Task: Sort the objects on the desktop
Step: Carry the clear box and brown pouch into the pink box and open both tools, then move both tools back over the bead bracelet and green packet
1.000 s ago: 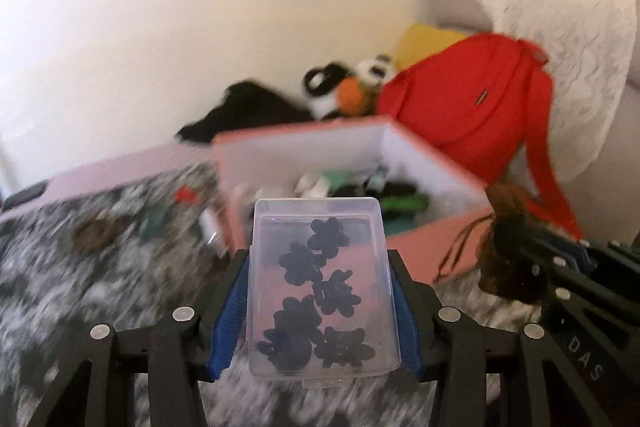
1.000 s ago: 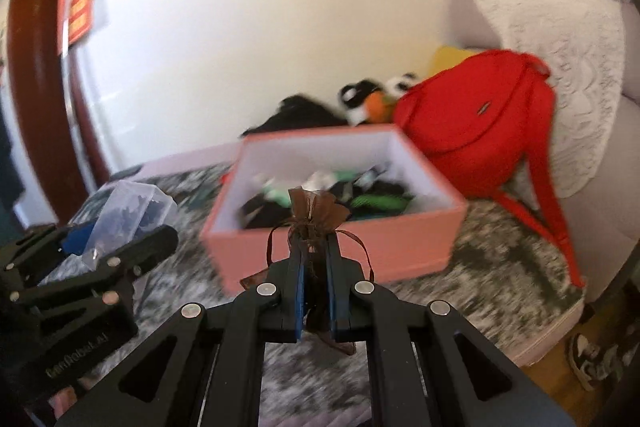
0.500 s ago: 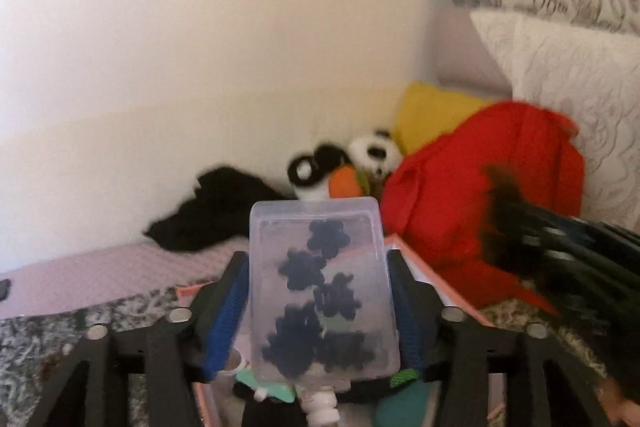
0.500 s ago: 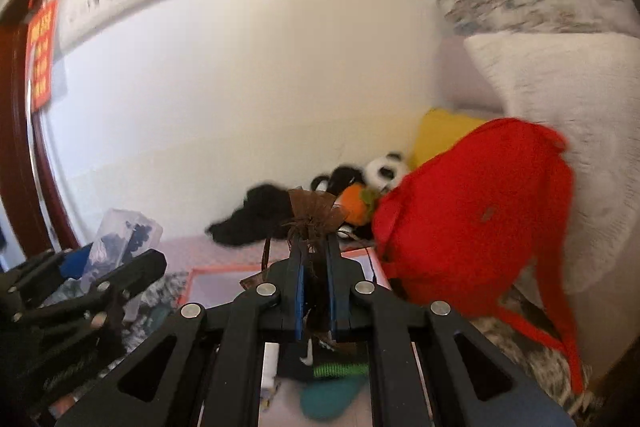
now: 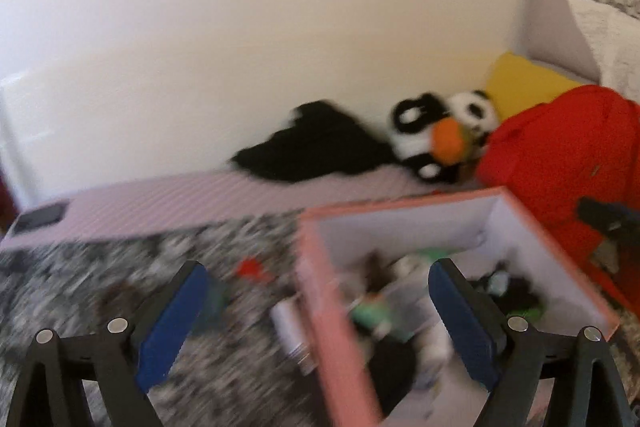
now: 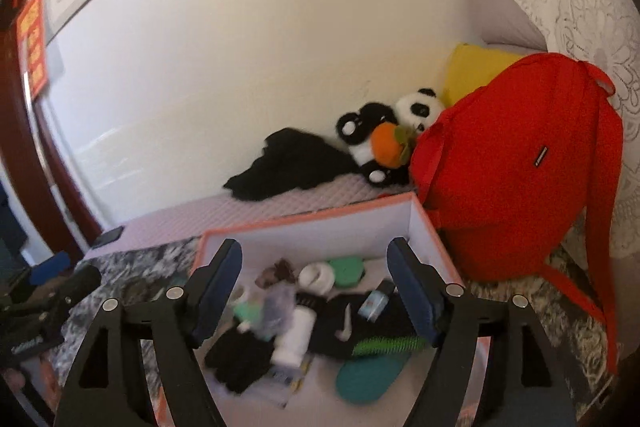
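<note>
A grey-and-white mottled blanket [image 5: 224,367] covered the surface you worked over, backed by a plain white wall. Your left gripper [image 5: 320,323] stood spread wide with nothing between its blue pads [image 5: 172,323]; the near left wall of the pink box [image 5: 332,315] ran up between its jaws, so one pad hung outside the box over the blanket and the other over the box's contents. That view was badly smeared, and the small items on the blanket ahead of the left jaw cannot be told apart. Your right gripper [image 6: 318,291] was also released and empty, both jaws hanging over the open box [image 6: 304,221]. Between and just beyond those jaws lay the sorted clutter: a brown pouch [image 6: 278,271], a white tape roll [image 6: 318,277], a round green piece [image 6: 346,269], a clear plastic case [image 6: 276,307] that showed only as a blur, a white cylinder [image 6: 296,337], black fabric and a teal oval [image 6: 372,373] nearest you. Past the right jaw, a red backpack [image 6: 516,171] stood touching the box's far corner. Beyond the box, on a pale quilted mat [image 6: 224,211], lay black clothing [image 6: 292,163] and a panda plush [image 6: 392,135] holding an orange ball, with a yellow cushion [image 6: 472,71] behind the backpack. A phone [image 6: 107,237] rested at the mat's left end.
</note>
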Demonstrator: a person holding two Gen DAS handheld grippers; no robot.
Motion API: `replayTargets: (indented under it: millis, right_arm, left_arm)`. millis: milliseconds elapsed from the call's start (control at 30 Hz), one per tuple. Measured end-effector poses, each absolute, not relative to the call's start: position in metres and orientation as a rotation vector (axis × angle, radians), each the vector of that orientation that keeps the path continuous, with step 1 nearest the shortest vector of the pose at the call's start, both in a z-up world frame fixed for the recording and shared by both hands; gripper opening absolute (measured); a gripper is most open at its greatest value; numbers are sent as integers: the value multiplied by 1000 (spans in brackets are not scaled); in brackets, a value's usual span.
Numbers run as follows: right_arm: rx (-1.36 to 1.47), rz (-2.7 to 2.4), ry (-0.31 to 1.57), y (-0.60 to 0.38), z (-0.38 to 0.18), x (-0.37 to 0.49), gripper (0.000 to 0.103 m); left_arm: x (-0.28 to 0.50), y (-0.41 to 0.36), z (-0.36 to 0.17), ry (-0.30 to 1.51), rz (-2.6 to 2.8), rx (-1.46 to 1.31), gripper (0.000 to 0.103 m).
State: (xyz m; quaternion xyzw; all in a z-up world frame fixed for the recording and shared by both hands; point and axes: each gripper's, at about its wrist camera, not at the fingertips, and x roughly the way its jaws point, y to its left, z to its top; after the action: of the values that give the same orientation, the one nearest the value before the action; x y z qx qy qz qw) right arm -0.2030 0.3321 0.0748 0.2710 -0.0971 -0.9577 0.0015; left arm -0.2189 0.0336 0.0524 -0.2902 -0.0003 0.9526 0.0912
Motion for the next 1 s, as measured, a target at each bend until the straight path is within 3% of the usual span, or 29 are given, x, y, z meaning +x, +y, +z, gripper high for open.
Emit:
replayTargets:
  millis: [233, 500, 733, 1000]
  right_arm:
    - [845, -2902, -253, 270, 75, -127, 84]
    - [987, -2676, -101, 153, 34, -84, 85]
    - [1117, -2546, 23, 69, -12, -104, 85]
    - [1271, -2559, 77, 21, -58, -192, 86]
  left_arm:
    - [-135, -66, 9, -54, 2987, -1045, 94]
    - [-73, -148, -47, -187, 3036, -1254, 94]
    - [-81, -173, -63, -249, 3037, -1273, 94]
    - [-146, -178, -88, -205, 2957, -1322, 94]
